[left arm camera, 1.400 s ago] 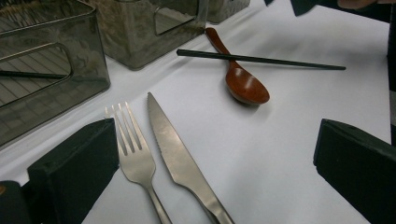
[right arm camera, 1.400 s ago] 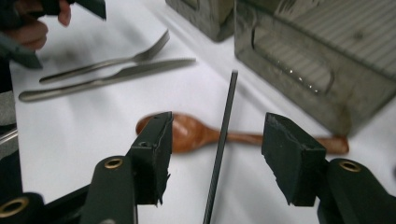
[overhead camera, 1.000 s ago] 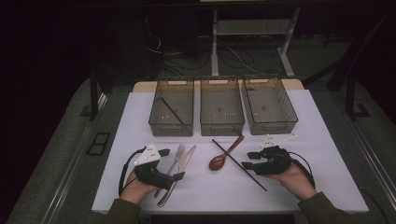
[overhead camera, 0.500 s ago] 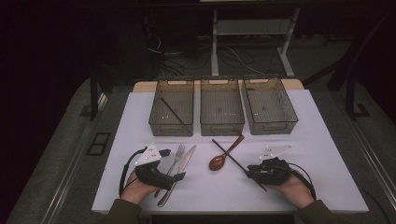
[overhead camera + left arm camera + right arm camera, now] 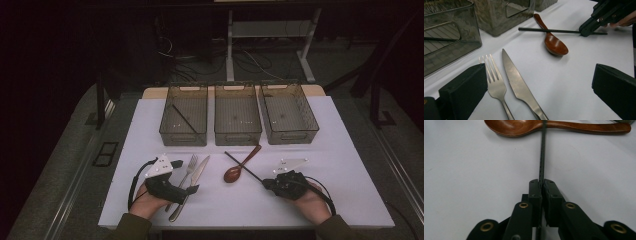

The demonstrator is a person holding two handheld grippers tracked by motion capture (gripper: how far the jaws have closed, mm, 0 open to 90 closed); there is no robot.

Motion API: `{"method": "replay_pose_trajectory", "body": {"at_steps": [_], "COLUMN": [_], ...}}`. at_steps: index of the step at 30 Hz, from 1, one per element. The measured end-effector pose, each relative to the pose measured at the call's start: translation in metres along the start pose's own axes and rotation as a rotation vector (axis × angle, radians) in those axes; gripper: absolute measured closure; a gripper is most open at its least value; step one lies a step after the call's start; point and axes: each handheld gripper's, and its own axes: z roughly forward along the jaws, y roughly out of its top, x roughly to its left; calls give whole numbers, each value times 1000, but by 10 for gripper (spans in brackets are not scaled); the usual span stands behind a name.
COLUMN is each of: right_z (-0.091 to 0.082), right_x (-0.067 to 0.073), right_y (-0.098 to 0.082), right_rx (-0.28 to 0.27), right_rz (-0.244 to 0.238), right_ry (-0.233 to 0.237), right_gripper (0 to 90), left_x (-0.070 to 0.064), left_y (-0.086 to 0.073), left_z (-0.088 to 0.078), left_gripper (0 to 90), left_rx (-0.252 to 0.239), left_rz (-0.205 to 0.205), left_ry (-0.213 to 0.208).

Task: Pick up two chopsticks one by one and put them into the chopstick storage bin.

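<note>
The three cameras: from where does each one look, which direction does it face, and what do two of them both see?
High view: above the person's side, facing forward and down on the table; both hands show, left gripper and right gripper.
Left gripper view: low on the left gripper, along its open jaws over fork and knife.
Right gripper view: on the right gripper, whose jaws have just been closing onto the black chopstick.
Shared: both gripper views see the wooden spoon and that chopstick.

My right gripper (image 5: 540, 185) low and level, fingers (image 5: 534, 192) just closed together on a thin black stick, my left gripper (image 5: 186, 189) resting, fingers (image 5: 464, 87) spread wide apart, nothing pressed between them
</note>
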Motion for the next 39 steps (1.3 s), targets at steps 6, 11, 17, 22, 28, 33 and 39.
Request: {"method": "replay_pose_trajectory", "body": {"at_steps": [6,11,17,22,28,33,39], "right_z": [0,-5,-14,-18,-23,-27,-29], "right_x": [-1,-5,-13,-13,-13,-12,-11], "right_y": [-1,-1,1,3,7,11,20], "right_rx": [-10,-19,-63,-83,-103,-119,-141], "right_rz": [9,35,79,83,83,79,80], "right_ry": [2,10,42,55,65,71,72], "right_gripper": [851,852,852,852,852,852,852], "left_x": [0,1,1,1,0,0,0], "left_y": [0,0,0,0,0,0,0], "left_z": [0,0,0,0,0,0,0], "left_gripper": [0,0,0,0,0,0,0], "left_rx": [0,-2,1,1,1,2,3], "left_rz": [0,2,0,-2,-2,0,3], "left_ry": [-1,0,0,1,3,2,2]}}
